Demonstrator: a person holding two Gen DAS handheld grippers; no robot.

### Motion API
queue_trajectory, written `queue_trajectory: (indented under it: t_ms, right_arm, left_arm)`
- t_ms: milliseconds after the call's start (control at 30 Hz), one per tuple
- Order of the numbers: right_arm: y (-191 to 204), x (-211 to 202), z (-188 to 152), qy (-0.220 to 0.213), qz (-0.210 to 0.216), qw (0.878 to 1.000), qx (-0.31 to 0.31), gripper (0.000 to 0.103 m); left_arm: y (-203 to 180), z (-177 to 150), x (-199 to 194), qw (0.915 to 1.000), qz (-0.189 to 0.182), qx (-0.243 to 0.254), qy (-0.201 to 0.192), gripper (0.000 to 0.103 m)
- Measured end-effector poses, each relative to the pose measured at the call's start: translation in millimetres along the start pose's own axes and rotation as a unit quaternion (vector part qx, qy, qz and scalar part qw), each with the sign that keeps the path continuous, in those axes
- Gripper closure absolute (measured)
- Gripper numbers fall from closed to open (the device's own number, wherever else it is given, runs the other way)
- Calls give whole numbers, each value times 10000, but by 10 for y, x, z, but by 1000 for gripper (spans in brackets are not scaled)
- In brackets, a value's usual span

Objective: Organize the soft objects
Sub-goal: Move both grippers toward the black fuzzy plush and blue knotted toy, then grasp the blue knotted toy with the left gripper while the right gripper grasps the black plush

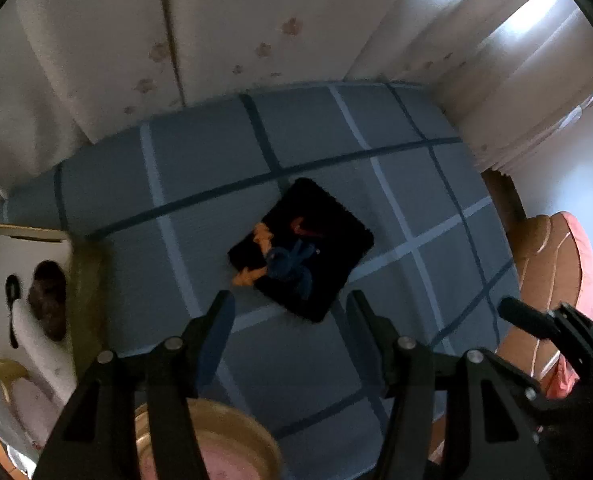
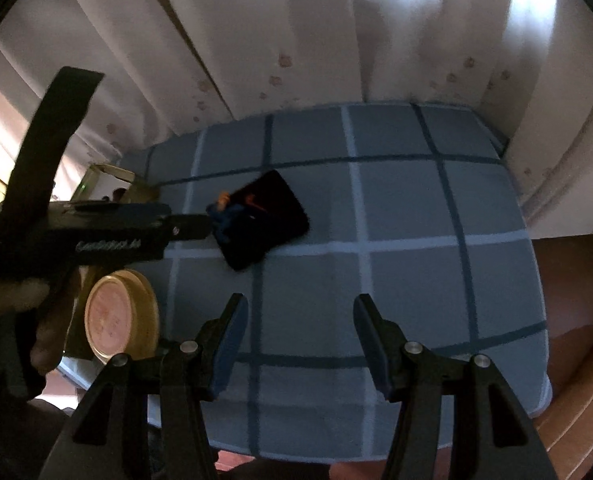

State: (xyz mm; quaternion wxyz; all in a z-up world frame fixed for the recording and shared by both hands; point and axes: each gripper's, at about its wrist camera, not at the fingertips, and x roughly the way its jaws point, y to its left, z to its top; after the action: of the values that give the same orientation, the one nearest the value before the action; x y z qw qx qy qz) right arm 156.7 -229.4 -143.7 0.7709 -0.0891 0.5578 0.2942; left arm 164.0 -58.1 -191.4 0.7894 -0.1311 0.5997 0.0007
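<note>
A black square cloth (image 1: 320, 240) lies flat on the blue checked cover (image 1: 200, 168), with orange, blue and red soft pieces (image 1: 288, 264) bunched on its near-left side. My left gripper (image 1: 290, 312) hangs open just short of the cloth's near corner, nothing between its fingers. In the right wrist view the same cloth (image 2: 272, 216) lies far left of centre, and the left gripper (image 2: 198, 227) reaches its left edge from the side. My right gripper (image 2: 300, 316) stands open over the bare checked cover (image 2: 408, 208), well short of the cloth. Its fingertip (image 1: 514, 314) shows at the right edge.
A cardboard box (image 1: 24, 264) holding soft toys stands at the cover's left edge. A round gold-rimmed container (image 2: 120, 316) sits near the front left. White flowered curtains (image 2: 296, 40) hang behind. A brown seat with a pink cushion (image 1: 564, 272) is on the right.
</note>
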Motion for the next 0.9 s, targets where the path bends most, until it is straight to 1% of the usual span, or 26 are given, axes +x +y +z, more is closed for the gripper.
queue_trajectory:
  t_ms: [100, 133, 167, 200, 233, 267, 433, 667, 700, 767, 900]
  right_arm:
    - [-118, -23, -39, 31, -69, 10000, 22, 46]
    - [-144, -27, -48, 35, -84, 10000, 26, 46]
    - [-177, -36, -54, 36, -102, 9999, 33, 46]
    - [-195, -41, -58, 31, -111, 9999, 37, 46]
    - [-220, -51, -56, 15, -116, 9999, 41, 46]
    - [-230, -57, -53, 0, -114, 9999, 43, 46]
    - [-189, -3, 39, -37, 16, 10000, -25, 46]
    - [48, 206, 284, -101, 194, 9993, -295, 45]
    - [88, 258, 323, -93, 174, 9992, -349, 44]
    - [193, 381, 416, -74, 162, 9986, -493, 36]
    - [338, 551, 555, -34, 116, 9976, -685, 35]
  left_arm:
    - [-15, 41, 115, 10000, 15, -34, -29, 46]
    - [-26, 54, 182, 10000, 9, 8, -2, 51]
    - [-27, 53, 231, 10000, 47, 22, 57, 58]
    - [-13, 53, 278, 9999, 49, -16, 141, 78]
    - [7, 50, 293, 9998, -35, -72, 174, 95]
    - [18, 50, 283, 9998, -84, -97, 158, 97]
    - [46, 26, 68, 9998, -169, -92, -87, 100]
    - [206, -4, -363, 9989, -233, -279, -304, 101]
    - [228, -15, -405, 9988, -227, -302, -322, 101]
    - [249, -41, -483, 9985, -218, -345, -355, 101]
    - [282, -71, -524, 9986, -251, -325, -338, 101]
